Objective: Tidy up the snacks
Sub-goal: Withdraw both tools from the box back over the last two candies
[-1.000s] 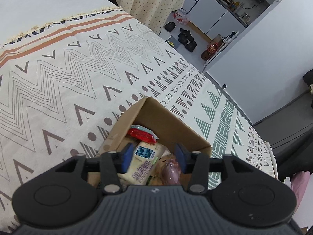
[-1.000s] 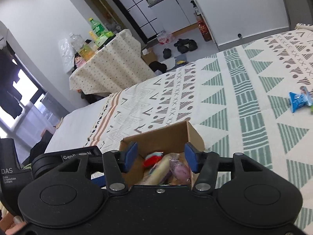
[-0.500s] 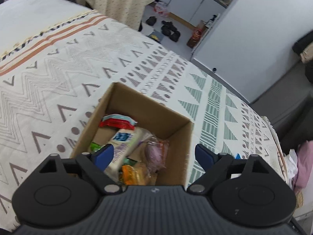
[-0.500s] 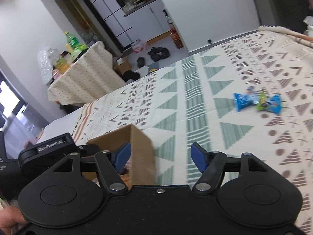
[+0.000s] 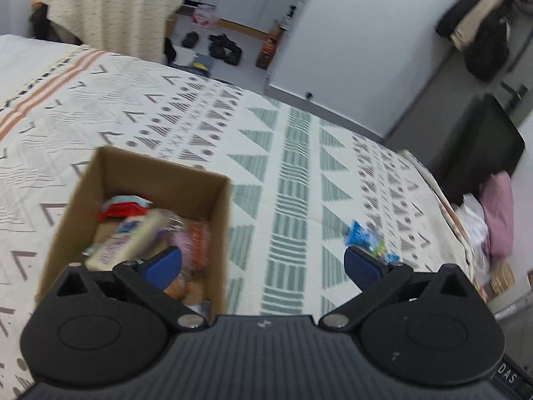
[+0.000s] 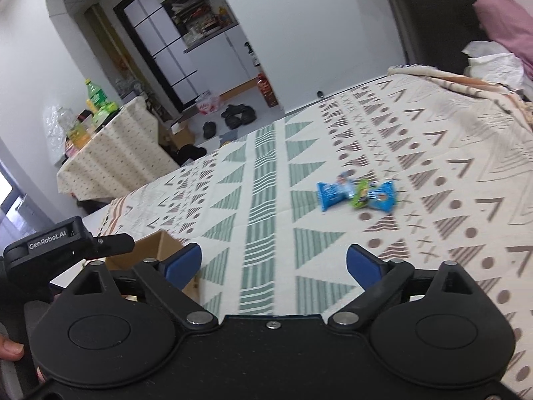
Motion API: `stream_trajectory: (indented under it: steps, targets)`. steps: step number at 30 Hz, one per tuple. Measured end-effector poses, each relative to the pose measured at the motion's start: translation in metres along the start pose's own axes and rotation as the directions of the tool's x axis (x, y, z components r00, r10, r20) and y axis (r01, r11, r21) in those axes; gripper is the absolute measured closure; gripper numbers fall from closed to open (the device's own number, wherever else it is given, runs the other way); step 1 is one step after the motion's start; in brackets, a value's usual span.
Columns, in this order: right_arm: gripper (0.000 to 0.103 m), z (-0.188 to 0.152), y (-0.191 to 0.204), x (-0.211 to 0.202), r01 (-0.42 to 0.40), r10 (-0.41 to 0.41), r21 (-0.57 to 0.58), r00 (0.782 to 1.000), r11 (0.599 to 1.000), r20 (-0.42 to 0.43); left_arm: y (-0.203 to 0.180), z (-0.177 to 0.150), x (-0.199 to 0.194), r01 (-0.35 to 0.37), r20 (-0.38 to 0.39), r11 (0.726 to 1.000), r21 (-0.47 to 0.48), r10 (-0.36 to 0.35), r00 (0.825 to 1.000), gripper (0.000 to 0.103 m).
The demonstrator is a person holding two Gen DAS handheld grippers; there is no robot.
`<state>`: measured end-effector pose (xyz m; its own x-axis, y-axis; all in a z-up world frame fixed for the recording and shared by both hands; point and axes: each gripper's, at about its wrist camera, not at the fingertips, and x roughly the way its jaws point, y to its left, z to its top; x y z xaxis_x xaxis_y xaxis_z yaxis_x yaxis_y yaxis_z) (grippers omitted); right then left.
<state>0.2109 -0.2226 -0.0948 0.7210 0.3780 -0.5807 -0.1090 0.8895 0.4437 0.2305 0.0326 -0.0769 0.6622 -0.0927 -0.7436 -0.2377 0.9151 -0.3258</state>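
Note:
A brown cardboard box (image 5: pixel 160 173) stands on the patterned bedspread (image 5: pixel 293 173), holding several snacks, among them a cream packet (image 5: pixel 130 240) and a red one (image 5: pixel 123 208). My left gripper (image 5: pixel 263 263) hovers at the box's right wall, its jaws opening with nothing between them. To its right lie loose blue and green packets (image 5: pixel 363 236). In the right wrist view these packets (image 6: pixel 356 195) lie ahead on the bed. My right gripper (image 6: pixel 273 263) hangs over bare bedspread, its jaws opening and empty, with the box corner (image 6: pixel 156 250) at its left.
The bed's far edge drops to a floor with shoes (image 6: pixel 238 115). A table under a dotted cloth (image 6: pixel 113 153) carries bottles. A pink pillow (image 6: pixel 506 23) and white crumpled cloth (image 6: pixel 493 63) lie at the bed's right end. A white cabinet wall (image 5: pixel 359 43) stands beyond.
Both grippers swung right, away from above the box toward the loose packets. Both pairs of jaws widened from a narrow gap to a wide one.

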Motion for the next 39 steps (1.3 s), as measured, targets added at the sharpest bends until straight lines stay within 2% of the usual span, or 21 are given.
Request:
stream_trajectory:
  steps: [5, 12, 18, 21, 23, 29, 39]
  targets:
    - [0.008, 0.001, -0.025, -0.005, 0.018, -0.018, 0.028, 1.0, 0.999, 0.008, -0.021, -0.005, 0.005, 0.004, -0.009, 0.999, 0.047, -0.003, 1.0, 0.0]
    - [0.008, 0.005, -0.052, -0.01, 0.03, -0.031, 0.04, 0.999, 0.999, 0.013, -0.037, -0.005, 0.011, 0.002, -0.022, 0.998, 0.057, 0.0, 1.0, 0.0]
    - [0.008, 0.002, -0.075, -0.008, 0.046, -0.048, 0.059, 0.998, 0.997, 0.035, -0.061, -0.005, 0.018, -0.044, -0.013, 0.992, 0.115, 0.046, 0.999, 0.0]
    - [0.008, -0.005, -0.09, -0.001, 0.068, -0.072, 0.116, 0.997, 0.991, 0.029, -0.072, -0.004, 0.028, -0.048, -0.024, 0.989, 0.136, 0.052, 0.998, 0.0]
    - [0.009, -0.004, -0.098, 0.003, 0.054, -0.059, 0.152, 0.998, 0.987, 0.027, -0.079, -0.005, 0.035, -0.052, -0.026, 0.987, 0.152, 0.056, 0.998, 0.0]
    - [0.009, -0.004, -0.111, 0.016, 0.052, -0.061, 0.185, 0.997, 0.981, 0.043, -0.098, -0.007, 0.057, -0.03, -0.045, 0.981, 0.192, 0.039, 0.998, 0.001]
    - [0.012, 0.002, -0.126, 0.045, 0.039, -0.049, 0.228, 0.998, 0.973, 0.037, -0.123, -0.006, 0.101, 0.005, -0.077, 0.981, 0.195, 0.011, 0.997, 0.003]
